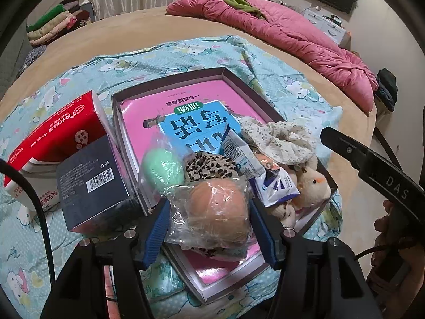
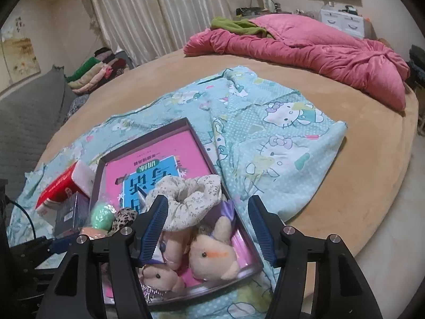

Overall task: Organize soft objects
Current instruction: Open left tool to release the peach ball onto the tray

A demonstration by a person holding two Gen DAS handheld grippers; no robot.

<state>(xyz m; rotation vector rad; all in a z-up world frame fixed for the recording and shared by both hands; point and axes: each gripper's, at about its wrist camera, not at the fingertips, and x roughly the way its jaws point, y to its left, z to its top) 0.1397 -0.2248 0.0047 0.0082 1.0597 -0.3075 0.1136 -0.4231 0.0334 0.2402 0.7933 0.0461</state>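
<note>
Both tongs are hovering over the shallow box [image 1: 170, 79] on the Hello Kitty cloth [image 2: 279, 133]. With my left gripper [image 1: 209, 228] I am pinching the bagged orange sponge [image 1: 216, 210]; the blue fingers [image 1: 156, 232] are pressing the plastic on both sides, over the near end of the box. My right gripper [image 2: 209, 228] is spreading wide with nothing between the fingers, poised above the plush chick [image 2: 212, 259] and the small plush doll [image 2: 159, 276] lying in the box's near corner. The floral scrunchie [image 2: 190, 194] is resting on the pink book [image 1: 186, 101] that lines the box, next to the leopard scrunchie [image 1: 209, 166] and the bagged green sponge [image 1: 162, 170]. A dark carton [image 1: 93, 180] and a red tissue pack [image 1: 55, 135] are sitting just beside the box's left wall.
</note>
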